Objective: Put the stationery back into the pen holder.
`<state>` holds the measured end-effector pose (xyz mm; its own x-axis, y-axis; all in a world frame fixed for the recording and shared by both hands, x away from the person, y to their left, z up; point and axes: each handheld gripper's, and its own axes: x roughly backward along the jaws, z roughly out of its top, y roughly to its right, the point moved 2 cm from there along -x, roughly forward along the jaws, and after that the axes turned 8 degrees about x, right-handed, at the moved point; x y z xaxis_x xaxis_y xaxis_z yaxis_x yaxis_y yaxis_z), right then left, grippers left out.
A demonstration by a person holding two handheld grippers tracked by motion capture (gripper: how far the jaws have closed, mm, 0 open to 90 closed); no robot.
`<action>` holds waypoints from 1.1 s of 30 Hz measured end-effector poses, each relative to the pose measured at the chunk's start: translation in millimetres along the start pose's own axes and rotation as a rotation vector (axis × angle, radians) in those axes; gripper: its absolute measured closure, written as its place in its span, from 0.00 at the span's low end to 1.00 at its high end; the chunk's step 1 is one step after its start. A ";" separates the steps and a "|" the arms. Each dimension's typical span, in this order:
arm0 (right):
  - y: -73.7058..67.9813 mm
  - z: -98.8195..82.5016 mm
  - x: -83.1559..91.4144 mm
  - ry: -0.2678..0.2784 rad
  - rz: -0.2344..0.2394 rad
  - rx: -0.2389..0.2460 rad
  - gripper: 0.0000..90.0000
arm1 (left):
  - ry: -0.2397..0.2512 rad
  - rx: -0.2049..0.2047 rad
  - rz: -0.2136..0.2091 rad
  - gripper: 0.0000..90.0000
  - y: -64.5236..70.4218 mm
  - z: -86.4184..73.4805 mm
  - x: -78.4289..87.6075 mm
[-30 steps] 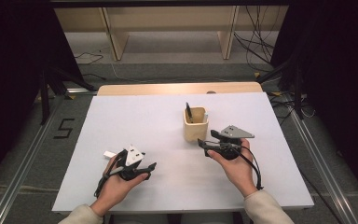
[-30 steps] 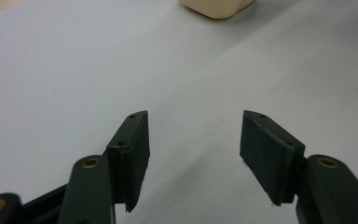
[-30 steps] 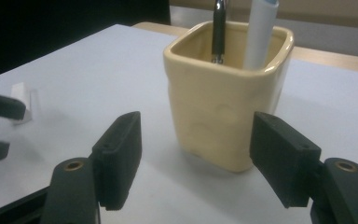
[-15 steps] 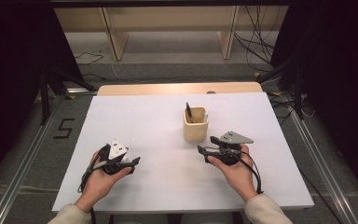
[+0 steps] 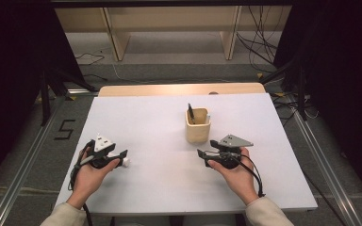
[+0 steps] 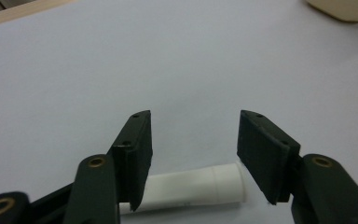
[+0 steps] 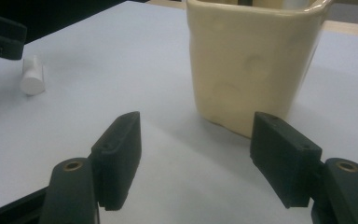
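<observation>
High view puts your left gripper near the table's left front edge, tilted in your hand over a smooth white cylinder, likely a marker or chalk stick, lying flat on the matte white surface. Its jaws have just been closing but stand apart, the cylinder low between them, unpressed. Your right gripper rests level at right, jaws wide and empty, facing the glossy cream rounded-square cup holding a dark pen.
</observation>
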<state>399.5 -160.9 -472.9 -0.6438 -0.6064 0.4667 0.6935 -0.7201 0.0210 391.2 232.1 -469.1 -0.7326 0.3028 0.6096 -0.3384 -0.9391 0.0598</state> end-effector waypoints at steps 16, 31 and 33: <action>-2.7 -1.6 -2.1 -0.011 0.011 0.005 0.38 | -0.062 0.080 0.161 0.83 -47.3 -6.2 0.7; -5.7 -2.4 -4.2 -0.016 0.020 0.006 0.38 | -0.118 0.040 0.160 1.00 -53.3 -13.1 -11.3; -5.6 -2.6 -4.4 -0.019 0.020 0.008 0.38 | -0.116 0.034 0.158 1.00 -51.3 -11.2 -11.2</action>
<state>397.7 -155.1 -477.4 -0.6232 -0.6141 0.4842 0.7091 -0.7049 0.0187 410.1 278.7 -487.8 -0.7013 0.1326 0.7004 -0.2032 -0.9790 -0.0181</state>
